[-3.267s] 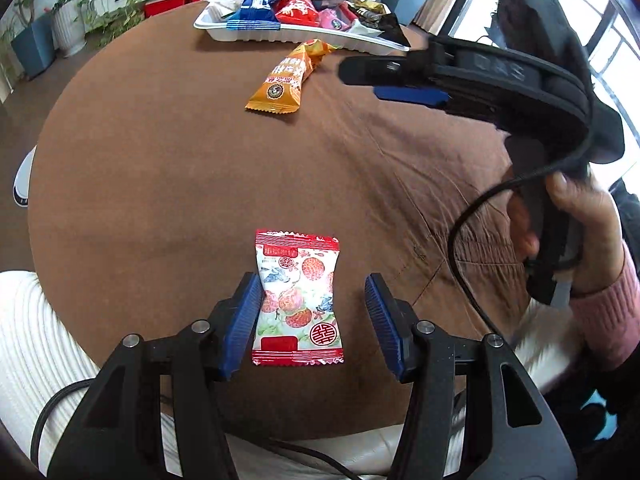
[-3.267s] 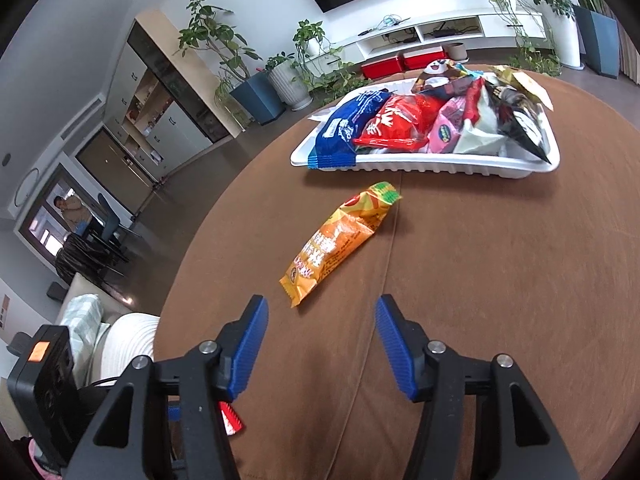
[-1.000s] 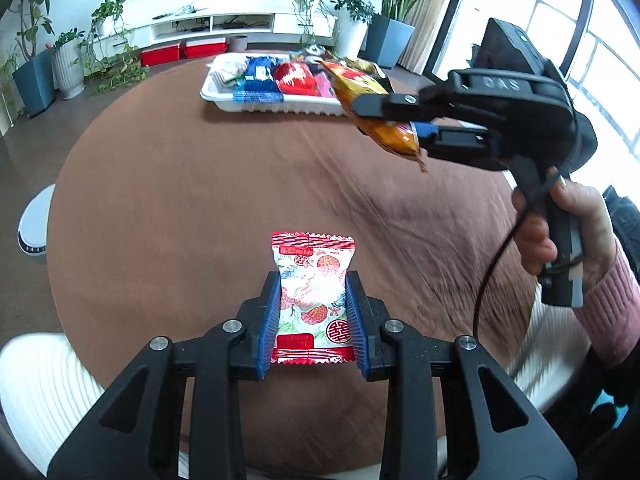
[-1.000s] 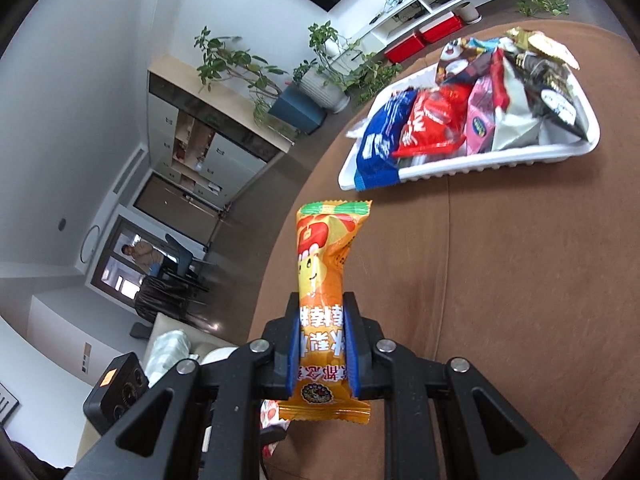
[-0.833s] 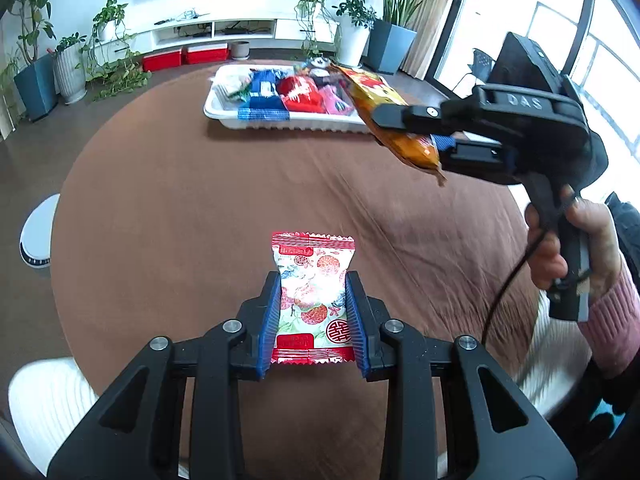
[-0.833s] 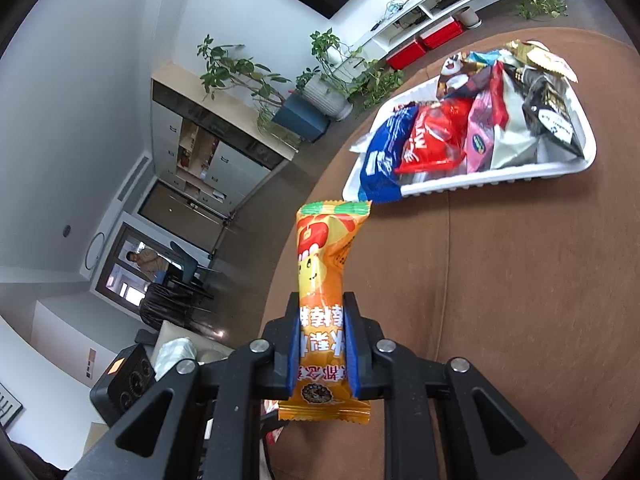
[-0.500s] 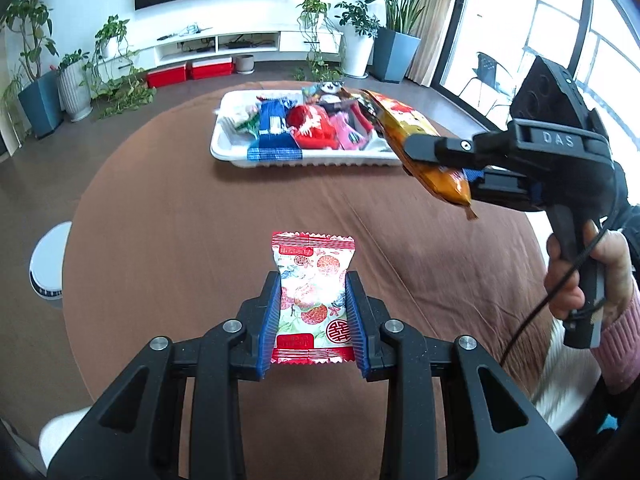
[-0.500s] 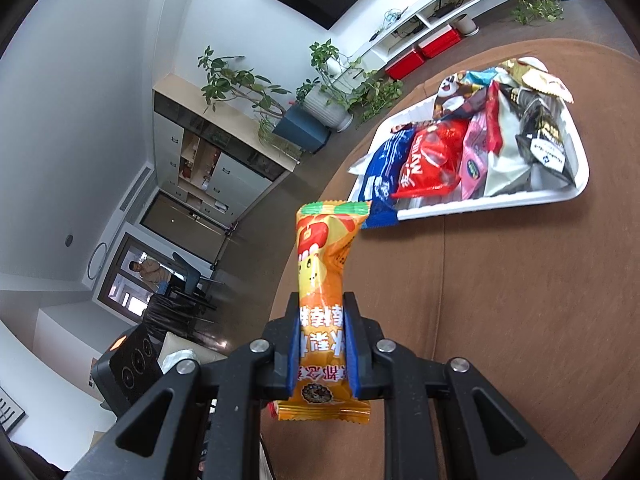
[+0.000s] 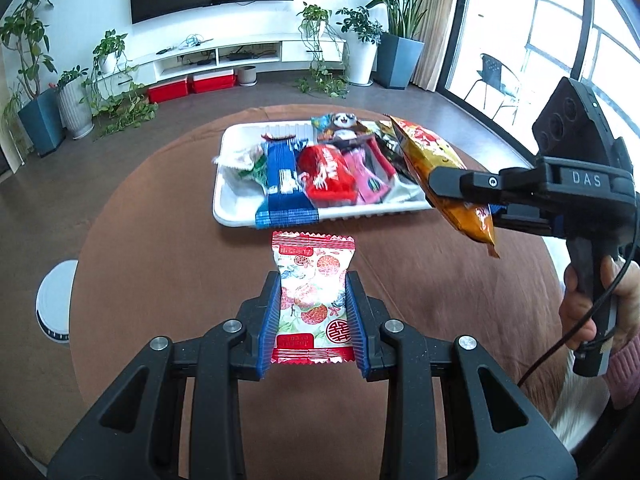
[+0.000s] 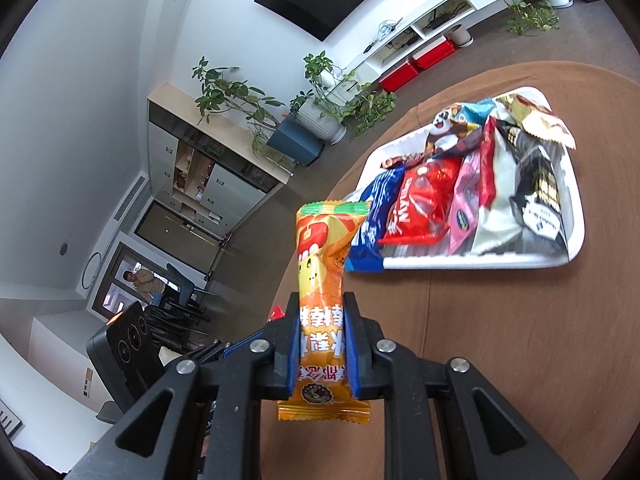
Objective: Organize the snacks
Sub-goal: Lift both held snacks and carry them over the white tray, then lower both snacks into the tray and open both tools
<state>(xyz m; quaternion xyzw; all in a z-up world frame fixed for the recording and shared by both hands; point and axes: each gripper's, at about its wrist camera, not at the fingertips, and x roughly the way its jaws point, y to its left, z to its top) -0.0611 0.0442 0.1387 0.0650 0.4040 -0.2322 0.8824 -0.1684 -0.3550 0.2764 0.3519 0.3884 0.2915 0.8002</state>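
Observation:
My left gripper is shut on a white snack packet with red ends and a fruit print, held above the brown round table. My right gripper is shut on a long orange snack packet, which stands upright between its blue pads. In the left wrist view that orange packet hangs at the right end of the white tray. The white tray holds several packets: blue, red, pink, white, black and one with a panda.
A hand with a pink sleeve grips the right gripper's handle at the right. Beyond the table are potted plants, a low white TV bench with red boxes, and a white round device on the floor at the left.
Both grippers rose and moved toward the tray, each keeping its packet. The tray now looks larger and closer in both views. The orange packet has come over the tray's right end.

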